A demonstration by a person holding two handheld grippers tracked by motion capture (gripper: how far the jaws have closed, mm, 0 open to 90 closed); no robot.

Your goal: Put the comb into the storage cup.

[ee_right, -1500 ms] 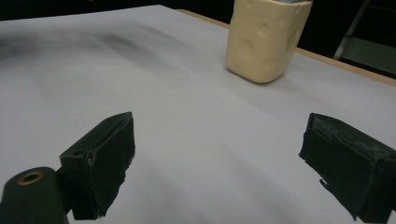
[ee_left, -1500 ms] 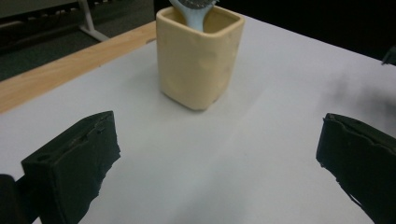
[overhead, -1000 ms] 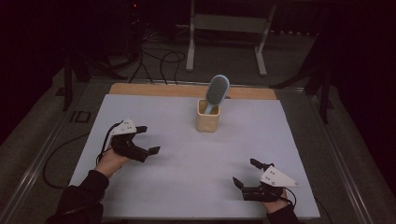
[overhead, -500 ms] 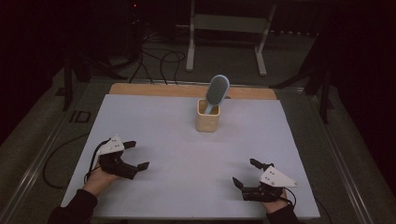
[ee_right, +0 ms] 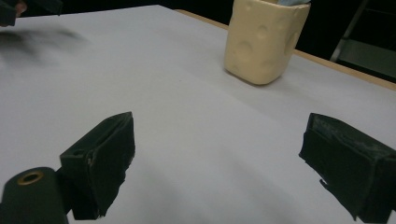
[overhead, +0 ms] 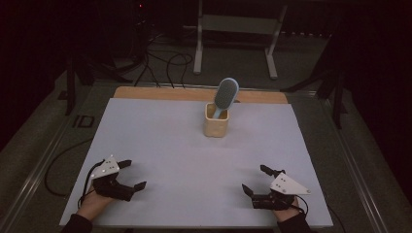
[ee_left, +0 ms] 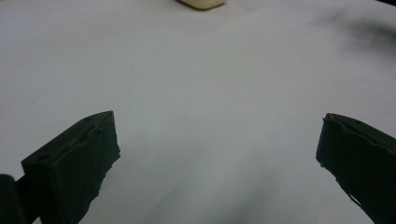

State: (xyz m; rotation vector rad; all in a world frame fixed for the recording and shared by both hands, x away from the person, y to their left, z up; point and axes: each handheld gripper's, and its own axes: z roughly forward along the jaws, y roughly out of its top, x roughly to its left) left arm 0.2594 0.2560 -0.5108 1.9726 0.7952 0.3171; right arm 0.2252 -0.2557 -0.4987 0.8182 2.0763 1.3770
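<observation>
A cream cup point(overhead: 216, 125) stands upright near the far middle of the white table sheet point(overhead: 160, 141), with a blue hairbrush point(overhead: 226, 94) standing in it, head up. My left gripper point(overhead: 134, 175) rests open at the near left corner, nothing between its jaws. At the near right, my right gripper point(overhead: 255, 180) is also open and empty. The cup point(ee_right: 264, 39) stands ahead of the right gripper's wide-apart jaws point(ee_right: 219, 163). In the left gripper view the cup's base point(ee_left: 201, 3) shows at the top edge beyond that gripper point(ee_left: 217, 154).
A strip of wooden board point(overhead: 194, 93) shows beyond the sheet's far edge. Cables point(overhead: 160, 60) and a metal stand point(overhead: 238, 39) lie on the dark floor behind the table. A cable point(overhead: 58, 162) trails off the left side.
My left gripper has drawn back toward the near left corner and lowered to the sheet. The right gripper has stayed put.
</observation>
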